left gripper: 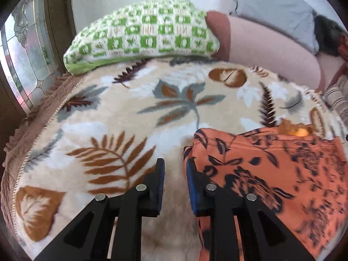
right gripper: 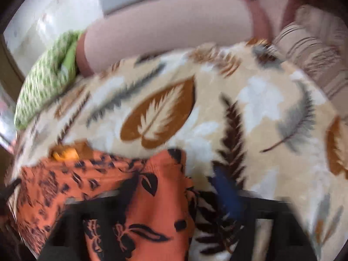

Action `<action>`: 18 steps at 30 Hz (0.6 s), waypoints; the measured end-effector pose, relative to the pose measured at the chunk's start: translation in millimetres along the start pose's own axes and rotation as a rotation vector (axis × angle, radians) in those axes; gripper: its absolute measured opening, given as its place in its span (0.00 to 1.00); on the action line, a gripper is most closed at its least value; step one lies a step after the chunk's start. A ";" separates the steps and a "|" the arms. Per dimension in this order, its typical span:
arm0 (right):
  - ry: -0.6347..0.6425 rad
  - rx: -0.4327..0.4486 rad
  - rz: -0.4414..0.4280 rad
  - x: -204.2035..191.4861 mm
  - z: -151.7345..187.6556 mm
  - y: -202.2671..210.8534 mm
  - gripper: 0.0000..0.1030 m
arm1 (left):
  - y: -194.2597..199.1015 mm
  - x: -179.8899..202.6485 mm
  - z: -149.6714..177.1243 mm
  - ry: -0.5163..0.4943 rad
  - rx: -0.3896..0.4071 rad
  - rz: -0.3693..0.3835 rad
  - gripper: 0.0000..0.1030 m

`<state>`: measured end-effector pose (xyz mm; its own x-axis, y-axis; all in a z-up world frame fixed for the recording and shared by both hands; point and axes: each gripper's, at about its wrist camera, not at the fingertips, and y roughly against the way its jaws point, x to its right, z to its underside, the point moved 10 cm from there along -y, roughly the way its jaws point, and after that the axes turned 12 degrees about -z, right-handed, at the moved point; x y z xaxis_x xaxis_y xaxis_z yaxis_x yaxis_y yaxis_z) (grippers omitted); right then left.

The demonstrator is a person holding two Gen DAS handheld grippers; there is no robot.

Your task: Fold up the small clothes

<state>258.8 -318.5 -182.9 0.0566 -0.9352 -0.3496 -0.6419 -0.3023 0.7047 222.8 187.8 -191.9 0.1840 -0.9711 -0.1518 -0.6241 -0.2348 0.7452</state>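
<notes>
An orange garment (left gripper: pixel 271 169) with a dark flower print lies folded flat on the leaf-patterned blanket (left gripper: pixel 130 108). In the left wrist view it fills the lower right. My left gripper (left gripper: pixel 175 165) hangs at the garment's left edge, its jaws a narrow gap apart with only blanket showing between them. Its right finger (left gripper: pixel 193 184) sits against the cloth's edge. The right wrist view is blurred. There the garment (right gripper: pixel 65 184) lies at the lower left, and my right gripper (right gripper: pixel 152 195) stands wide open over the garment's right part, with cloth between the fingers but not pinched.
A green-and-white checked pillow (left gripper: pixel 143 32) and a pink bolster (left gripper: pixel 261 50) lie along the far side of the blanket. A striped cushion (left gripper: pixel 337 95) sits at the right. A leaded glass window (left gripper: pixel 24 65) stands beyond the blanket's fringed left edge.
</notes>
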 end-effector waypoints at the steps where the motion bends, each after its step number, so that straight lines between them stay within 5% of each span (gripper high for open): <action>1: 0.016 0.014 -0.019 -9.3 -2.0 11.9 0.80 | 12.2 -1.0 1.7 -0.007 0.008 0.021 0.20; 5: 0.014 0.025 -0.183 -54.1 15.9 54.4 0.80 | 53.8 12.4 35.2 -0.079 -0.018 0.109 0.27; 10: -0.001 -0.022 -0.260 -82.6 62.7 56.3 0.80 | 36.4 23.1 126.1 -0.009 -0.280 0.182 0.22; 12: -0.019 -0.130 -0.242 -79.7 94.7 31.4 0.80 | 39.3 15.7 127.2 0.069 -0.286 0.214 0.10; 14: -0.054 -0.234 -0.179 -66.6 120.6 12.1 0.80 | 52.4 9.2 117.6 0.136 -0.291 0.253 0.09; 16: -0.076 -0.211 -0.199 -65.4 120.9 14.4 0.80 | 66.3 6.2 112.7 0.098 -0.248 0.234 0.07; 18: -0.103 -0.208 -0.214 -63.3 120.9 17.7 0.80 | 50.0 -1.8 131.7 0.119 -0.324 0.195 0.16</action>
<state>151.3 -242.4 -222.9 0.0894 -0.8258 -0.5568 -0.4524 -0.5317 0.7159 91.3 172.2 -239.8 0.1845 -0.9799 0.0753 -0.3872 -0.0021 0.9220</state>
